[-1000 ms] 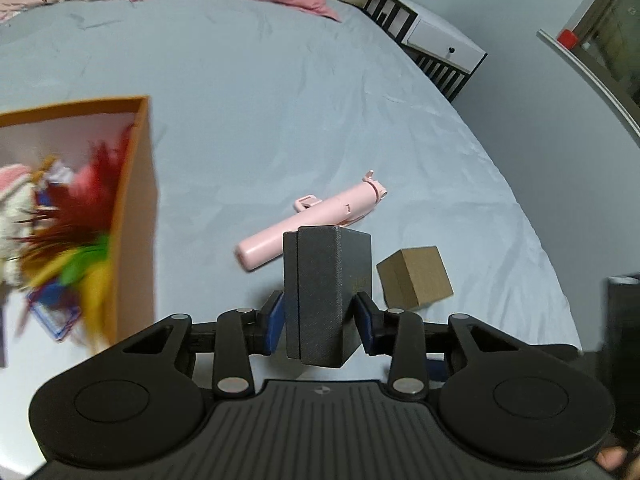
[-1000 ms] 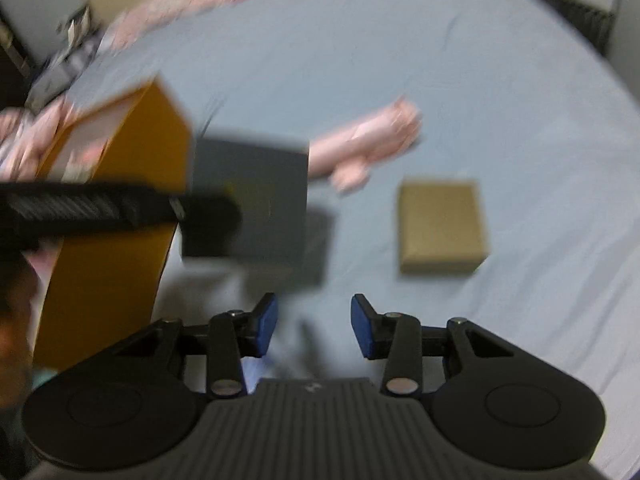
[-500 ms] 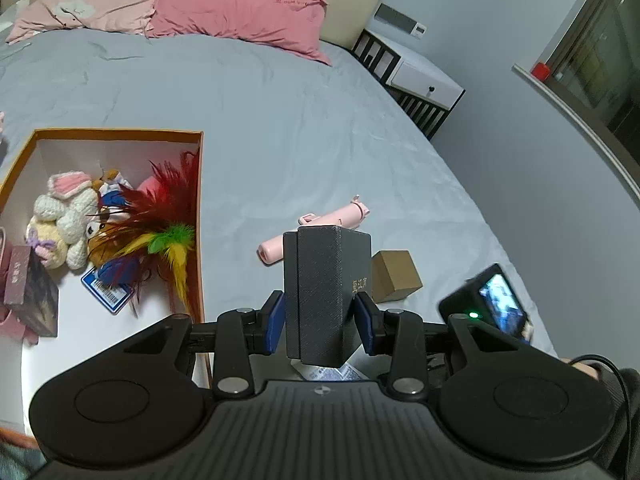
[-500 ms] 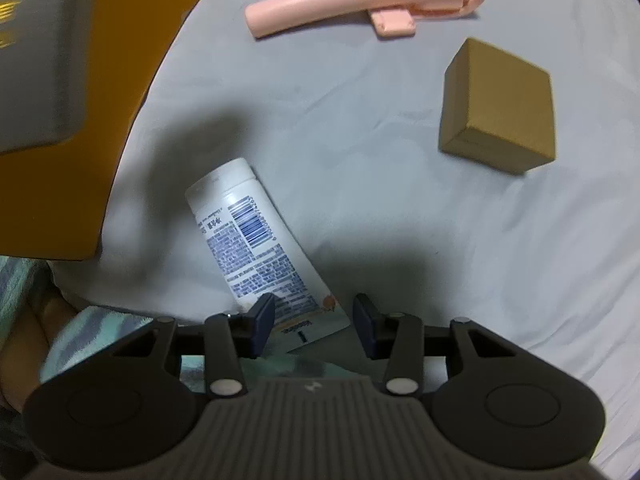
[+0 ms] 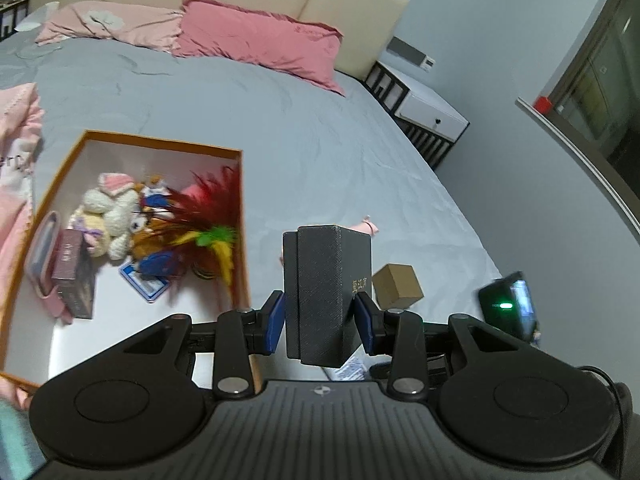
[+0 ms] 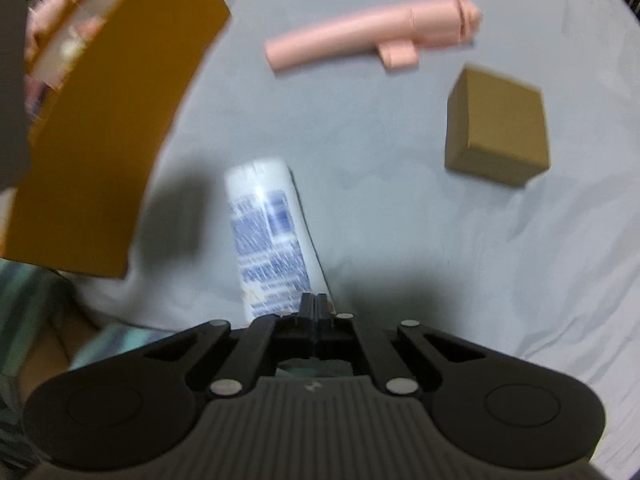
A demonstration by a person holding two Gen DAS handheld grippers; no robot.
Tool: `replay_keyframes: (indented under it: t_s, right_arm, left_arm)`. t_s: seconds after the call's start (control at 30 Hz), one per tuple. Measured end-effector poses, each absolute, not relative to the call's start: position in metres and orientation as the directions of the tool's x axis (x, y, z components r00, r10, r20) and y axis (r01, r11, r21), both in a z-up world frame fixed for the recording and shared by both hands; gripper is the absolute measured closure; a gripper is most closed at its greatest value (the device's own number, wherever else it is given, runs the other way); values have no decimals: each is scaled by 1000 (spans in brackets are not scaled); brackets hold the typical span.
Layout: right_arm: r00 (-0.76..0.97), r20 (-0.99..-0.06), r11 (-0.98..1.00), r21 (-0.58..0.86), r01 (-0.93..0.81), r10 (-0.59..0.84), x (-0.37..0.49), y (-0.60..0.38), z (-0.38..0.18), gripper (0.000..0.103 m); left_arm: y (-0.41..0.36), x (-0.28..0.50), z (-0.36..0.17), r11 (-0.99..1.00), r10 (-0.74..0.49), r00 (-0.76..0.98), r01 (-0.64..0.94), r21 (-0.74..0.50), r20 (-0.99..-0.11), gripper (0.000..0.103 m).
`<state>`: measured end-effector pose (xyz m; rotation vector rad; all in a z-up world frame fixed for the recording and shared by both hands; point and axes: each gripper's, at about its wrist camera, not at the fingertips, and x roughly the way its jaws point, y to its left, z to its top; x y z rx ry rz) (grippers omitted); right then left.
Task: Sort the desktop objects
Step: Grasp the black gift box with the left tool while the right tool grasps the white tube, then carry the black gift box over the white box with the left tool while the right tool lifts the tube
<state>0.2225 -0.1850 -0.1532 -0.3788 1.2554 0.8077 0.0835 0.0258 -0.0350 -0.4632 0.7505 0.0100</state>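
My left gripper (image 5: 320,322) is shut on a dark grey textured box (image 5: 326,292) and holds it upright above the bed, right of the orange storage box (image 5: 160,146). That box holds plush toys, feathers, a card and a dark book. My right gripper (image 6: 316,308) has its fingers closed together at the crimped end of a white tube with blue print (image 6: 268,236) lying on the sheet. A pink stick-shaped gadget (image 6: 372,30) and a small brown cardboard box (image 6: 496,124) lie beyond it. The orange box's outer wall (image 6: 108,140) stands at the left.
The grey bed sheet (image 5: 280,120) spreads far ahead, with pink pillows (image 5: 256,40) at the headboard. A white nightstand (image 5: 432,114) stands past the bed's right edge. The brown cardboard box (image 5: 398,286) lies right of my held box.
The left gripper has risen and tilted back with the grey box, bringing the orange box's inside into view. The right gripper has dropped to the white tube and its fingers have closed.
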Motion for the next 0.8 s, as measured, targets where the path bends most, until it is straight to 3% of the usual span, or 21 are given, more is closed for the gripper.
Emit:
replay_keyframes:
  t_s: [0.23,0.37,0.5,0.57,0.63,0.7,0.8]
  right_arm:
    - [198,-852,697,240,-676,485,230,-196,-109,103]
    - [217,-885,725,173,-667,411,226,-171,-102,101]
    - [143,-955,755,109,-647,260,237,-157,-135,61]
    - [79,-973,752,114,-649,216,242,-152,-150,58]
    - [42,-981,740,112,-663,187,246,-144,-159,45]
    - [2,-990,737,104,-667,142,249,-138,-170,39]
    - [-46,-994,727,100,-680,94,251,-130,-186,37]
  left_arm:
    - [52,67,-33,887,-113,748,-221,-406,-654,60]
    - [68,56,-31,877,-91,764,-243,-415,-639,60]
    - [80,47,-31,867,-67,769,-270,-418,-635,60]
    - [86,45,-32,862,-52,767,-289,-416,-639,60]
    - [92,43,-35,853,-38,764,-311,-419,-644,60]
    - [97,42,-37,846,-29,761,-327,-422,-648,60]
    - [101,39,-39,840,-19,760,-340,-423,-650,60]
